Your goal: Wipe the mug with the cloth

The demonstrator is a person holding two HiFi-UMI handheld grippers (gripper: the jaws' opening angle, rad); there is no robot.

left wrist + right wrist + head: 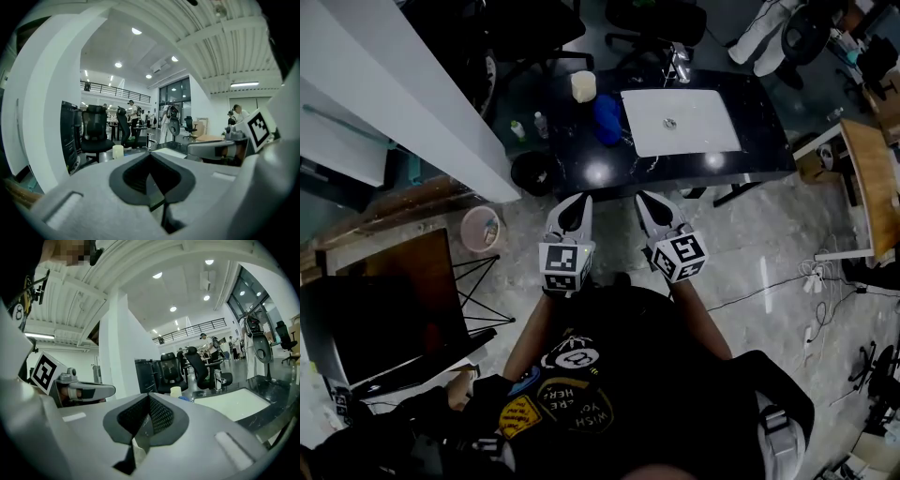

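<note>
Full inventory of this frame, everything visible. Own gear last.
counter: one, glossy black, ahead of the person
sink: one, white, set in the counter, faucet behind it
mug: one, cream, on the counter left of the sink
cloth: one, blue, bunched between mug and sink
bottles: two, pale, counter's left end
bucket: one, pinkish, floor at left
office chairs: several, black, beyond the counter
left gripper: grey, shut, empty
right gripper: grey, shut, empty
</note>
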